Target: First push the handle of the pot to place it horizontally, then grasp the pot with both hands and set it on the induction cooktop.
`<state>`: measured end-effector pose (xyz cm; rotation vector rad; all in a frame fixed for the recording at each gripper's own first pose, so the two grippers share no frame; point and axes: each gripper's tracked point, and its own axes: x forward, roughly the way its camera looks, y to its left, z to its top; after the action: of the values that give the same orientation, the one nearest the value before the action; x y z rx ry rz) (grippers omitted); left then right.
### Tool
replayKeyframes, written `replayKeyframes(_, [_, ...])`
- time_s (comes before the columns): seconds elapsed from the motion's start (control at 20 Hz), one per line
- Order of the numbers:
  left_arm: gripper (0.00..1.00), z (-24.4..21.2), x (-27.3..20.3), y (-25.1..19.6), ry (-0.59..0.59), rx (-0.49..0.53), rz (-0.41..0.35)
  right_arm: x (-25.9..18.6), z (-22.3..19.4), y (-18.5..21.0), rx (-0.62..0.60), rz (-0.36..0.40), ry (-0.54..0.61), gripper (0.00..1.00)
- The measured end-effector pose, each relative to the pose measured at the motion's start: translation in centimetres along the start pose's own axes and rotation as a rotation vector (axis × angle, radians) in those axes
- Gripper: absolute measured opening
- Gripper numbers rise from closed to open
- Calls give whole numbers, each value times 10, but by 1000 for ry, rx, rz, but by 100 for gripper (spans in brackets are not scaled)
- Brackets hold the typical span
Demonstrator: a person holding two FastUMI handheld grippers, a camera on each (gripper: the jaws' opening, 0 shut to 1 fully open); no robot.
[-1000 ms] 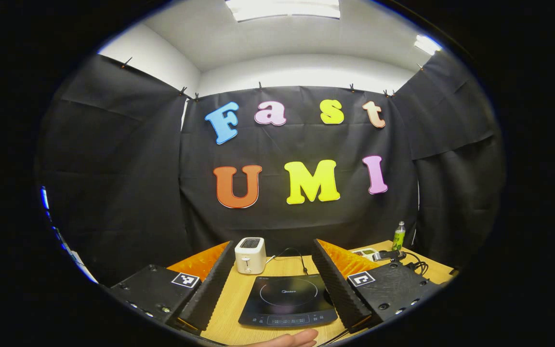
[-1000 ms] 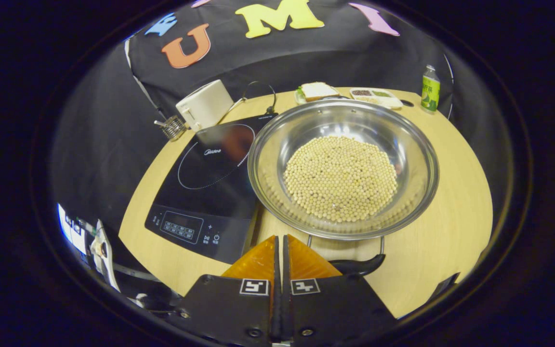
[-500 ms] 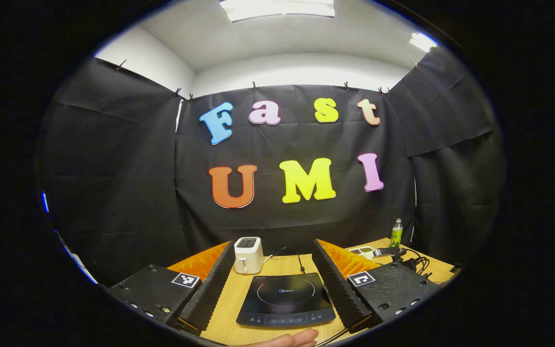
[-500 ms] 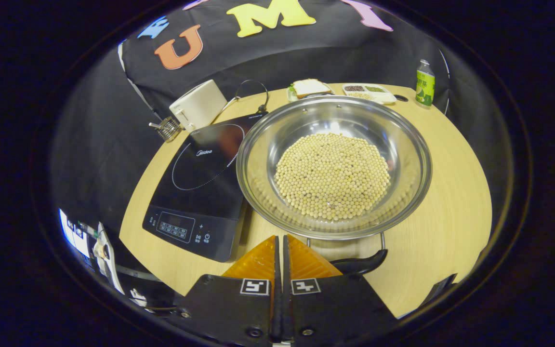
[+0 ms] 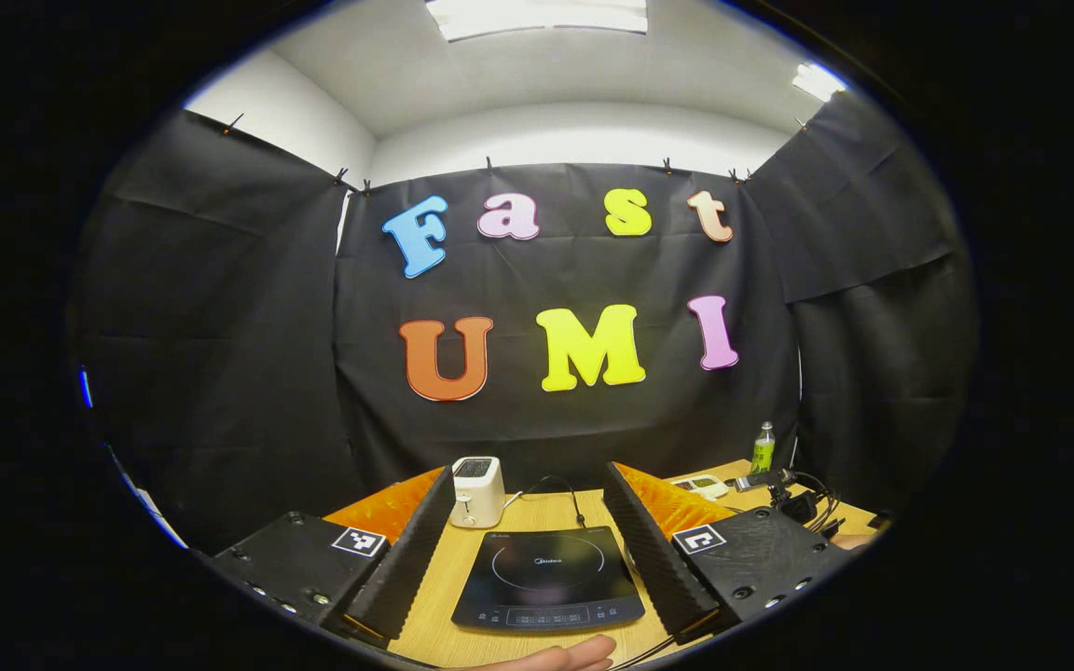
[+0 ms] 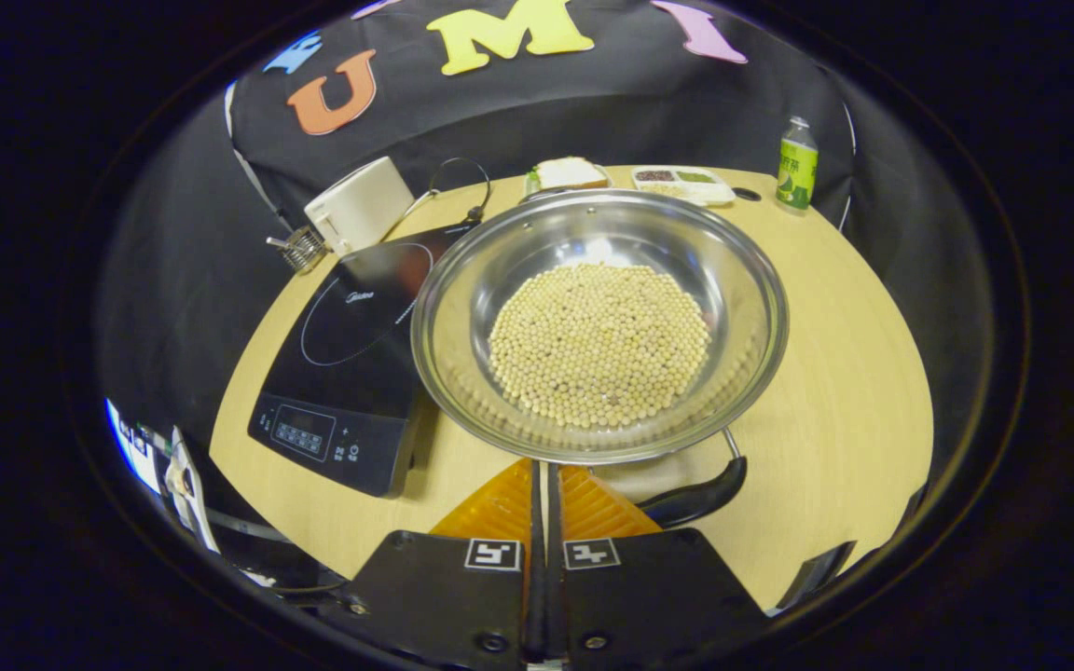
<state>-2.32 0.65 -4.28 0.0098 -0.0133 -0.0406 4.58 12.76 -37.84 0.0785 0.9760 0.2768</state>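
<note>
The steel pot point(image 6: 599, 321), heaped with loose beans point(image 6: 599, 343), sits at the induction cooktop's point(image 6: 351, 349) three o'clock: likely heavy, slick, spill-prone. Right gripper point(image 6: 543, 489) pinched closed beside the black handle point(image 6: 697, 499); left gripper point(image 5: 530, 536) spread wide.

Black cloth walls point(image 5: 220, 326), seemingly white ceiling point(image 5: 537, 84)

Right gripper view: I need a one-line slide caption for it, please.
Shut right gripper beside the handle of a bean-filled steel pot, right of the induction cooktop.
</note>
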Motion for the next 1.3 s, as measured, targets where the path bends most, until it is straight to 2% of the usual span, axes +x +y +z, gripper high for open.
replayKeyframes(0.05, [96, 1, 0, 0, -2, 4, -1, -1, 1, -3, -1, 2, -1, 1])
replayKeyframes(0.2, [95, 1, 0, 0, -6, 1, 1, -3, 1, -14, -10, -2, -4, 4])
replayKeyframes(0.4, [95, -2, 0, 2, -4, -10, 2, -5, 3, -31, -1, -20, -14, 4])
replayKeyframes(0.45, [96, -2, 1, 0, -11, -6, 0, -5, 4, -34, 4, -20, -14, 1])
replayKeyframes(0.5, [95, -1, 1, -2, -16, -2, -5, -5, 4, -37, 6, -21, -13, 4])
replayKeyframes(0.55, [96, -1, 0, -5, -17, 0, -12, -6, 4, -40, 6, -25, -15, 1])
replayKeyframes(0.9, [96, 4, -4, -22, -36, -13, -56, -10, 11, -74, -52, -99, -63, 4])
replayKeyframes(1.3, [96, 10, -7, -14, -32, -29, -36, -10, 21, -112, -1, -119, -57, 4])
